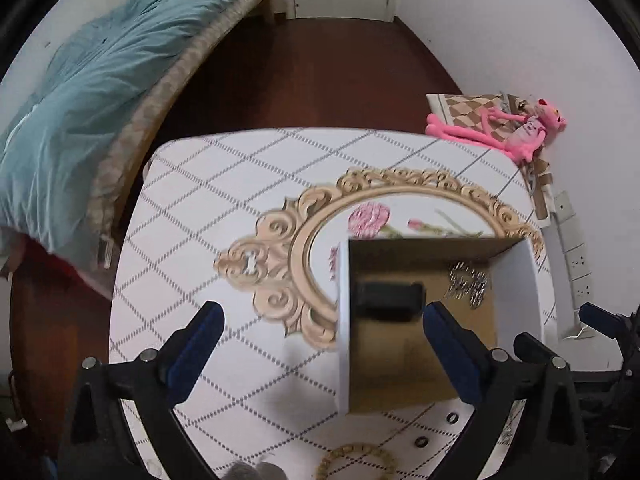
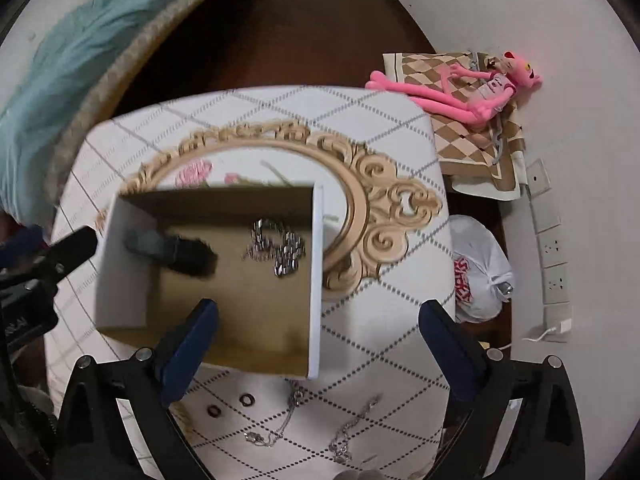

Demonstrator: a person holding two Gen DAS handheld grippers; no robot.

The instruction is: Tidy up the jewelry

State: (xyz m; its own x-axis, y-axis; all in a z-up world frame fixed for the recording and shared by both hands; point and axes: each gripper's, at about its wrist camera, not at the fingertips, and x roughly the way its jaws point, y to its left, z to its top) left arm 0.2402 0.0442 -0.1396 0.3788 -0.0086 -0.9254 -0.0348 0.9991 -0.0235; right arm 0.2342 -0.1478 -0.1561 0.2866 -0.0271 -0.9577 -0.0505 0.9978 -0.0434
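Right gripper [image 2: 318,344] open above box [image 2: 316,280]; chain [image 2: 280,250] inside.

white box [image 2: 318,280] with tan-brown inside sits on a white tablecloth [image 2: 392,320] with grey dotted diamonds; past the box, a pink plush [image 2: 460,88] on brown-cream argyle.

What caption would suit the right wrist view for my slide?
Open right gripper above a white cardboard box holding a silver chain, with two dark rings and thin silver necklaces outside it.

Open cardboard box [image 2: 224,280] w/ white sides holds a silver chain [image 2: 280,250] + dark object [image 2: 172,250]. In front on the cloth: 2 rings [image 2: 230,405], 2 thin silver necklaces [image 2: 312,428].
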